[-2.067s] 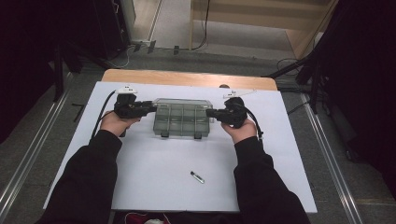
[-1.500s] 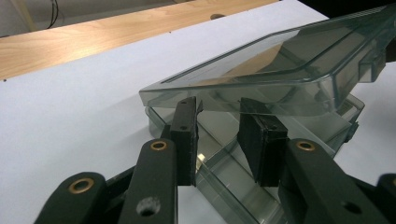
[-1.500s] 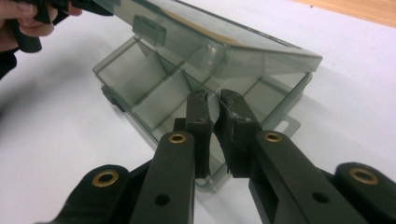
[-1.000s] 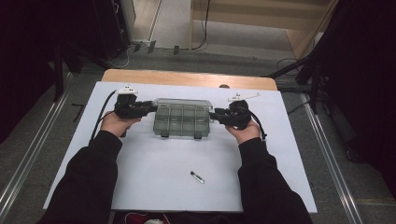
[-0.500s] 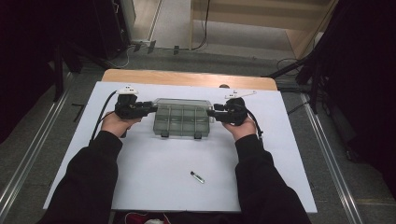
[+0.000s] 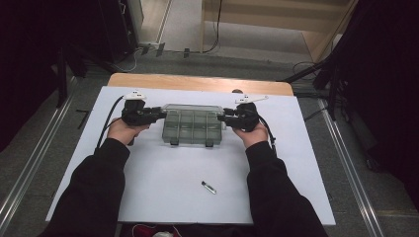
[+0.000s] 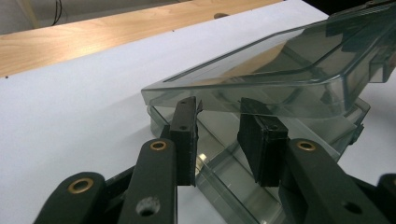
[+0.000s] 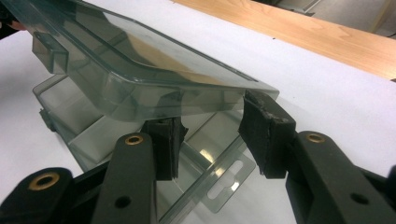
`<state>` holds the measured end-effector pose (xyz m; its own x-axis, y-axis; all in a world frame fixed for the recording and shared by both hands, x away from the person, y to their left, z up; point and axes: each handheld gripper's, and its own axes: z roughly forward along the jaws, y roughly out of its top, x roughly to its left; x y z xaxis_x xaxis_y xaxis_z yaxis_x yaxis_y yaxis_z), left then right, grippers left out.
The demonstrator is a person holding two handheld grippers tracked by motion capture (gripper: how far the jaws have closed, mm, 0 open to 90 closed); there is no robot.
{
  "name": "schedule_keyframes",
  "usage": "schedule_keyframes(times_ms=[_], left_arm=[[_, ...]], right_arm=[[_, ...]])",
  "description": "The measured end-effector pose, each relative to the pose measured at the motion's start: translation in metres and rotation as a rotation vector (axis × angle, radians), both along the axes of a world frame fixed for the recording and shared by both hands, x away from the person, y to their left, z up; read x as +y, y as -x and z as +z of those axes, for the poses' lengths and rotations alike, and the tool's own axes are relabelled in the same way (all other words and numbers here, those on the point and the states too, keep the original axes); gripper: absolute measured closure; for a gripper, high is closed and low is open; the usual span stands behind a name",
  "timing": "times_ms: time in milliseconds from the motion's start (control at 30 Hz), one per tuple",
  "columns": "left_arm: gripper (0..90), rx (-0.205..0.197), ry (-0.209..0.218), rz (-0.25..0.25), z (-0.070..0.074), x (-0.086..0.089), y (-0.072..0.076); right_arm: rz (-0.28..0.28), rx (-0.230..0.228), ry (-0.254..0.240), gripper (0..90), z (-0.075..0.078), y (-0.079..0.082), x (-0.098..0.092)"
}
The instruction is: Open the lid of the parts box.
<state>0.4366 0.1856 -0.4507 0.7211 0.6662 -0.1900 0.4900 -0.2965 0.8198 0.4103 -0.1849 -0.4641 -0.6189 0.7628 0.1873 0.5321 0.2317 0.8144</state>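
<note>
A smoky clear compartment box [image 6: 191, 126] lies on the white sheet between my two grippers. Its lid [image 7: 280, 79] is tilted up off the base [image 7: 224, 168]. My left gripper [image 6: 160, 114] is at the box's left end. Its jaws [image 7: 219, 126] stand apart, with the lid's rim resting over the pad tips. My right gripper [image 6: 221, 118] is at the right end. Its jaws [image 8: 212, 116] have just been closing but still stand apart under the lid [image 8: 140, 70] near its corner. Nothing is pinched between them. The base [image 8: 93, 130] shows below.
A small dark, tube-like item [image 6: 209, 187] lies on the white sheet [image 6: 163, 197] nearer the person. A strip of wooden tabletop [image 6: 197, 83] shows beyond the sheet. Metal rails run along both sides, with dark gear and cables at the back.
The right hand drew slightly away from the box's right end and came back to it. The left hand and the box kept their places.
</note>
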Motion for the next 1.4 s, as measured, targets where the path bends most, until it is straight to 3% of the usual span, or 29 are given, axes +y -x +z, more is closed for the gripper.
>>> schedule_keyframes(times_ms=[167, 533, 767, 967, 1300, 1400], left_arm=[[67.0, -0.013, 0.013, 0.008, 0.001, 0.000, -0.003], [67.0, -0.023, -0.001, 0.023, 0.007, -0.002, -0.007], [67.0, -0.039, -0.002, 0.028, 0.010, -0.005, -0.011], [66.9, -0.023, 0.006, 0.038, 0.014, -0.007, -0.018], [66.8, -0.039, 0.012, 0.068, 0.016, -0.011, -0.028], [66.7, -0.022, 0.020, 0.073, 0.015, -0.011, -0.031]], right_arm=[[-0.001, -0.001, -0.005, 62.2, 0.002, -0.003, -0.002], [-0.007, -0.006, 0.012, 62.9, 0.012, -0.007, 0.000], [-0.019, 0.010, -0.019, 63.2, 0.015, -0.012, -0.002], [-0.033, 0.001, -0.021, 63.8, 0.017, -0.016, 0.000], [-0.076, 0.004, -0.054, 64.2, 0.018, -0.026, 0.001], [-0.081, 0.002, -0.057, 64.2, 0.018, -0.029, 0.001]])
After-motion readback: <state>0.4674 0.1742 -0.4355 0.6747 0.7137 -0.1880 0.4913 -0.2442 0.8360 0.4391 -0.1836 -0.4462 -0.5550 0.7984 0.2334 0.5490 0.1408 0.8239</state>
